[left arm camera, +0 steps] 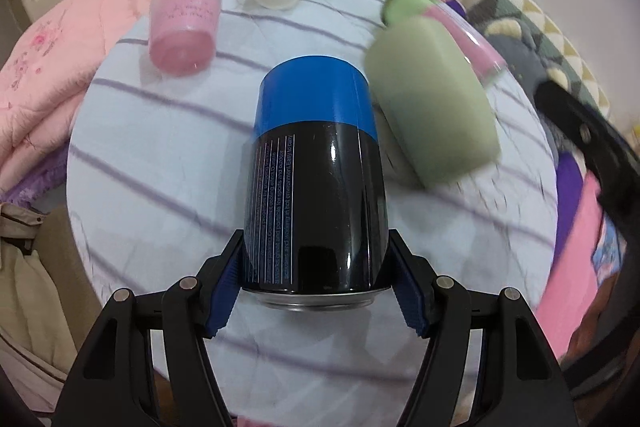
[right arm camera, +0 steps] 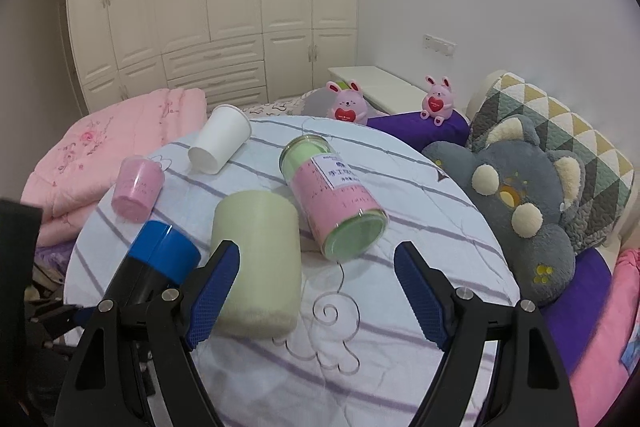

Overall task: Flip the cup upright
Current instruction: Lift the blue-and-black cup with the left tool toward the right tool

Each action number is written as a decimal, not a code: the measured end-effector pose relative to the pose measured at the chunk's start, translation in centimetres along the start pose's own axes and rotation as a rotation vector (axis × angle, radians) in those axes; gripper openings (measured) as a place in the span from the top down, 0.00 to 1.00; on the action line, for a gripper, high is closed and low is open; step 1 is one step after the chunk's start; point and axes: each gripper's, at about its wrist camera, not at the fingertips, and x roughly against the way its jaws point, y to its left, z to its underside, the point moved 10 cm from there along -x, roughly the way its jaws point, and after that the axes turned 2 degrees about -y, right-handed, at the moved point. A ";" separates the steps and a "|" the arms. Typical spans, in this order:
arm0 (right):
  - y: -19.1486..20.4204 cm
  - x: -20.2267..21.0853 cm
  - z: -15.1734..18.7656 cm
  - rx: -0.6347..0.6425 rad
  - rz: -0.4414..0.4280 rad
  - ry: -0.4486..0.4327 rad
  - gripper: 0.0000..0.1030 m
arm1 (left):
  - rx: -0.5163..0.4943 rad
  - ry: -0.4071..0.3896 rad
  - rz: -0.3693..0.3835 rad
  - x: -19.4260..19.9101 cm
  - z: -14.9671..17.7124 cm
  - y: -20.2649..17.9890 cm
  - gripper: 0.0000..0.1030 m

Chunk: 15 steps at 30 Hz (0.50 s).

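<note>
My left gripper is shut on a black cup with a blue band, gripping near its metal rim end, the cup tilted with the blue end pointing away over the round table. It also shows in the right wrist view, held at the table's left edge. My right gripper is open and empty above the table's front, its left finger just in front of a pale green cup lying on its side, also seen in the left wrist view.
A pink cup, a white paper cup and a pink-and-green jar lie on their sides on the striped cloth. A pink quilt lies left, a grey plush and pillows right, wardrobe behind.
</note>
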 end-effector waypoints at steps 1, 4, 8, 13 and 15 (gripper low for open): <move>0.0 0.3 0.2 -0.001 0.002 0.001 0.21 | -0.008 0.000 0.001 0.2 0.6 -0.2 0.34; -0.3 1.1 1.0 -0.010 0.007 0.004 0.21 | -0.039 -0.004 0.014 0.9 2.3 -1.2 0.34; -0.6 2.2 2.2 -0.018 0.018 0.007 0.21 | -0.078 -0.007 0.029 1.6 3.8 -2.4 0.34; -1.1 3.3 3.3 -0.021 0.027 0.013 0.21 | -0.113 -0.010 0.046 2.1 5.2 -4.6 0.34; -1.5 3.6 3.6 -0.025 0.032 0.007 0.21 | -0.129 -0.012 0.054 2.3 5.6 -5.4 0.34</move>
